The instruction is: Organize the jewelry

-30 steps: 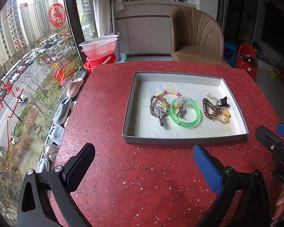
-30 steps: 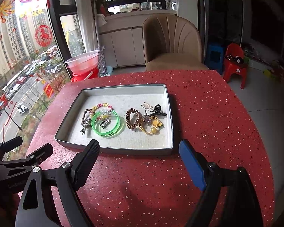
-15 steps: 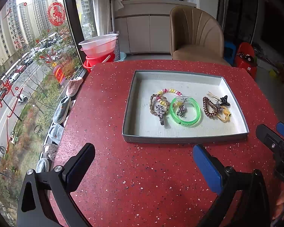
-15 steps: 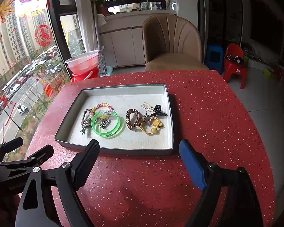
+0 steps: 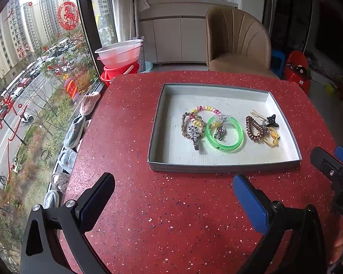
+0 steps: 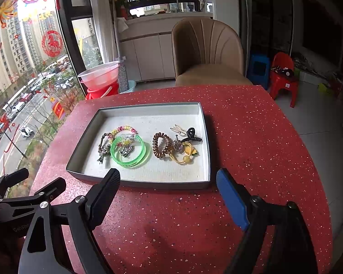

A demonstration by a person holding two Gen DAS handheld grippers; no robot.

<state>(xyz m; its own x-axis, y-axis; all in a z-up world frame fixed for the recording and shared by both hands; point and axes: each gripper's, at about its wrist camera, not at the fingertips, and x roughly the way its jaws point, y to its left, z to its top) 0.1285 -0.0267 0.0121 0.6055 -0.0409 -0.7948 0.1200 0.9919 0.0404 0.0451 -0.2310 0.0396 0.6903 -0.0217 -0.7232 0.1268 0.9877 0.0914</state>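
A grey shallow tray (image 5: 224,167) (image 6: 137,183) sits on the red speckled table (image 5: 171,217) (image 6: 183,228). In it lie a green bangle (image 5: 224,147) (image 6: 130,162), a beaded bracelet (image 5: 205,109) (image 6: 123,128), a brown braided bracelet (image 5: 184,123), a silver clip (image 5: 193,133), a brown spiral hair tie (image 5: 253,129) (image 6: 161,147), a yellow ring piece (image 5: 272,137) (image 6: 183,157) and a black clip (image 5: 271,119) (image 6: 191,134). My left gripper (image 5: 173,196) is open and empty, in front of the tray. My right gripper (image 6: 169,189) is open and empty, at the tray's near edge.
A tan chair (image 5: 236,43) (image 6: 208,52) stands behind the table. Stacked basins and a red bucket (image 5: 119,59) (image 6: 100,80) stand by the window at the left. A red child's chair (image 6: 283,77) stands at the right. The table's edge curves off to the right.
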